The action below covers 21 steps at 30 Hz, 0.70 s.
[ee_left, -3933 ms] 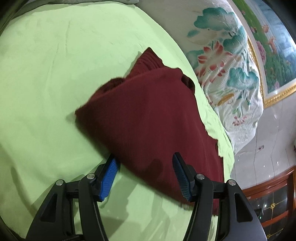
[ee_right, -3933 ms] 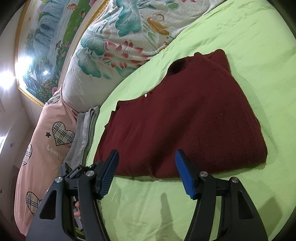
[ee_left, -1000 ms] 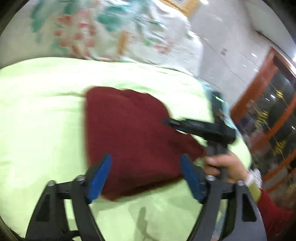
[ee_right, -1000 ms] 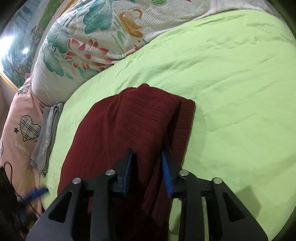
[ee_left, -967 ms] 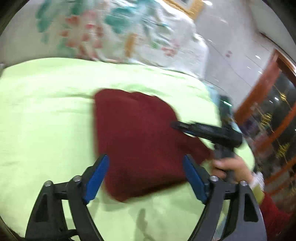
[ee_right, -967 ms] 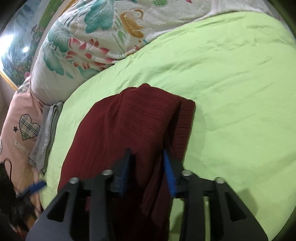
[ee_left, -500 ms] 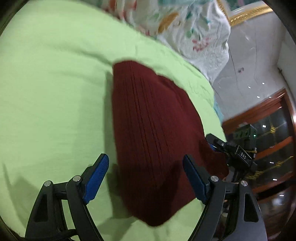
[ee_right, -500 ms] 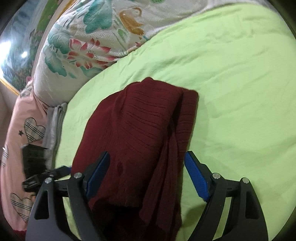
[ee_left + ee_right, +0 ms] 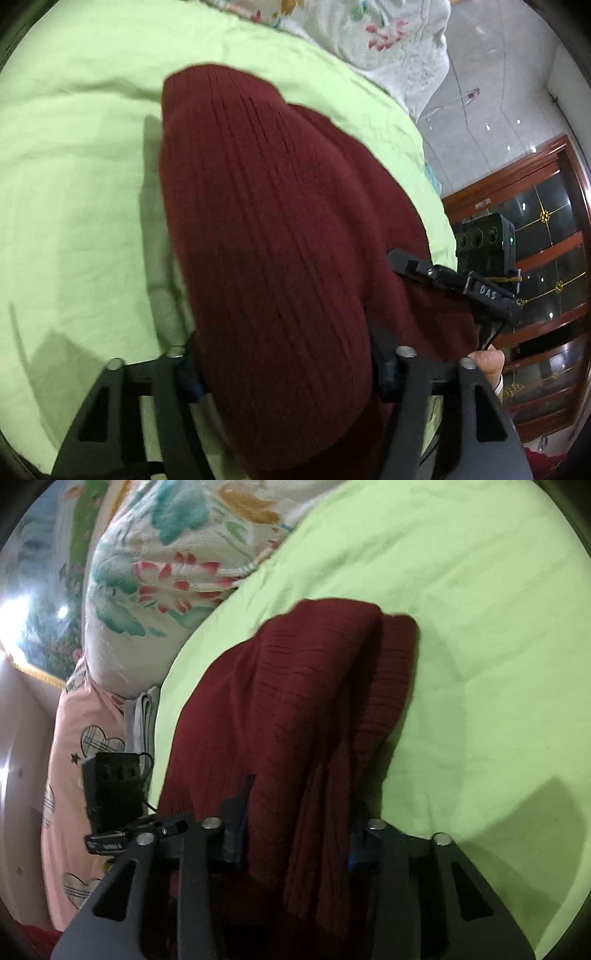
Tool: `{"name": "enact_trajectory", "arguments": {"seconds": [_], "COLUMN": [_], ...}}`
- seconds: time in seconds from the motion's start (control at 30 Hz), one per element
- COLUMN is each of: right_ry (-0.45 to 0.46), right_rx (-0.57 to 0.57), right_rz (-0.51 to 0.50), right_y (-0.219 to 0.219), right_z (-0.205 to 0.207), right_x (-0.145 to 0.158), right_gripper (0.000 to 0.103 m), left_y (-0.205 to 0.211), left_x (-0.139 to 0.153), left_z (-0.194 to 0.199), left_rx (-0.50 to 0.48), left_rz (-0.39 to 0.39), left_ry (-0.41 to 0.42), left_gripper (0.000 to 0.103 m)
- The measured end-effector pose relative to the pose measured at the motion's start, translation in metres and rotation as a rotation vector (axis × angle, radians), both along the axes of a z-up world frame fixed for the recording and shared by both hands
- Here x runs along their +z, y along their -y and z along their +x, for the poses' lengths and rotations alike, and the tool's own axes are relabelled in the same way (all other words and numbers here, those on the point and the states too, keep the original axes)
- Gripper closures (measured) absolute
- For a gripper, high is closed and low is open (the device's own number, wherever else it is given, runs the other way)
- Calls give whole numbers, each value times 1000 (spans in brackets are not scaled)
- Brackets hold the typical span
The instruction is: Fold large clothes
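A dark red knitted sweater (image 9: pixel 280 236) lies folded in a thick bundle on the light green bed sheet (image 9: pixel 74 184). My left gripper (image 9: pixel 288 369) is open, its two fingers on either side of the bundle's near end, with the cloth bulging over them. The sweater (image 9: pixel 280 709) also shows in the right wrist view, with a folded layer hanging at its right side. My right gripper (image 9: pixel 295 834) is open, its fingers straddling the near edge of the bundle. The right gripper (image 9: pixel 461 284) shows from the side in the left wrist view.
A floral quilt (image 9: pixel 166 565) is piled at the head of the bed. A pink heart-print pillow (image 9: pixel 74 760) and a folded grey cloth (image 9: pixel 142 716) lie beside it. A wooden cabinet with glass doors (image 9: pixel 546 280) stands past the bed edge.
Both grippers have moved in close to the sweater, so the bundle now lies between each pair of fingers. The right gripper, closed on the cloth a second ago, opened half a second ago.
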State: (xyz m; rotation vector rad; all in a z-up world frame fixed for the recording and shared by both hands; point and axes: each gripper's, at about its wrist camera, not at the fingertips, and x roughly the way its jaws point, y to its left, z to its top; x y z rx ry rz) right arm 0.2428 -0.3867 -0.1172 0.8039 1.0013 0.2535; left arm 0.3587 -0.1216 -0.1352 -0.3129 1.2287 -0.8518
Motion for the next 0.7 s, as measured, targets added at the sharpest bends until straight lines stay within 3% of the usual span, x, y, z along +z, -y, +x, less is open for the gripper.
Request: {"name": "enact_trajectory", "arguments": {"seconds": [0.2, 0.37, 0.53, 0.6, 0.7], "right_ry": [98, 172, 214, 196, 99], "right_rx": [45, 148, 222, 239, 254], "right_rz": [-15, 0, 85, 117, 104], "right_y": [-33, -93, -154, -172, -196], "right_z": [2, 18, 39, 45, 54], "right_x": [36, 52, 46, 36, 4], "right_gripper": [73, 74, 74, 74, 73], "left_y": [-33, -101, -172, -195, -216], "left_x": [20, 46, 66, 58, 25], "left_z": [-19, -45, -63, -68, -65], "left_rx": [74, 175, 271, 291, 327], "left_rz": [-45, -40, 12, 33, 97], "left_ry": [41, 103, 159, 150, 70], "left_gripper": [53, 53, 53, 52, 50]}}
